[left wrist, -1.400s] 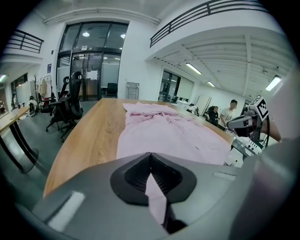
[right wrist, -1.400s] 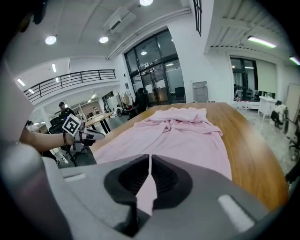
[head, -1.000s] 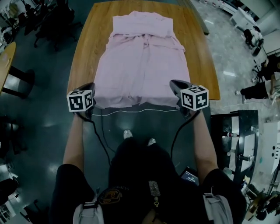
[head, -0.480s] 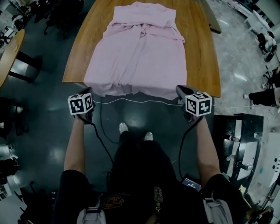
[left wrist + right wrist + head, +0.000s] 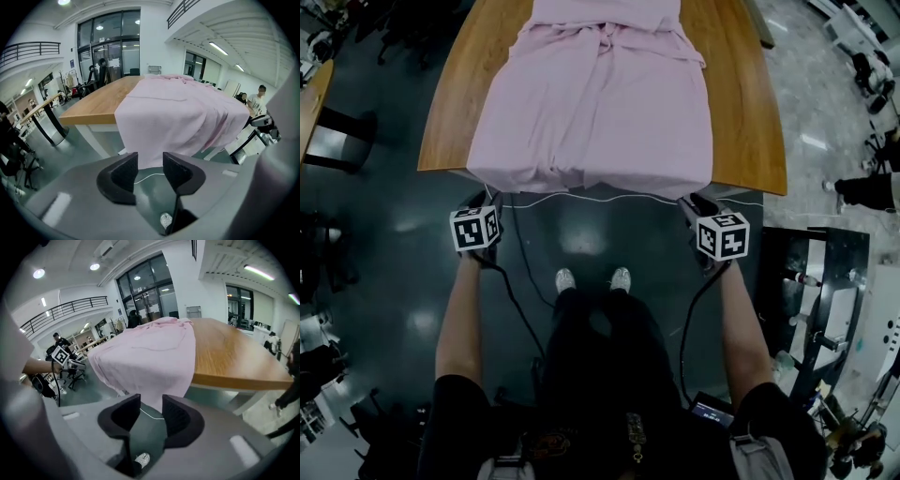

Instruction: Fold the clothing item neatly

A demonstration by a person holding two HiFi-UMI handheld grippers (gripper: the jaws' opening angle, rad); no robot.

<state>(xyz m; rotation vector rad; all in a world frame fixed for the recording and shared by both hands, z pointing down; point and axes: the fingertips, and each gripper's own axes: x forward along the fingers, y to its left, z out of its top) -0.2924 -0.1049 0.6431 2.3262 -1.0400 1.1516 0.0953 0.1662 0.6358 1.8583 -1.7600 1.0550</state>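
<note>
Along the near edge of the wooden table [image 5: 450, 103] the pink garment [image 5: 600, 103] now spills over: its hem hangs down past the edge in a soft curtain, whereas a second ago that hem still lay flat on the tabletop, short of the edge. The rest of the garment lies spread lengthwise down the middle of the table, running toward the far edge, and bare wood shows along both long sides. The left gripper [image 5: 483, 202] is below the near left corner of the hanging hem and the right gripper [image 5: 694, 202] below the near right corner; both sit lower and closer to the person than they did before, when they were up at the table edge on the hem's two corners. Their jaws have just been opening. Seen from the left gripper, its two pads stand apart with the hem's corner hanging just past the tips, nothing pressed between them. From the right gripper the pads are likewise apart, the cloth's corner dangling at the gap close to the right-hand pad without being pinched. A thin white cord [image 5: 600, 198] runs across beneath the hem between the two grippers, over the dark floor [image 5: 384, 281], and the person's shoes [image 5: 567, 279] show just below it.
</note>
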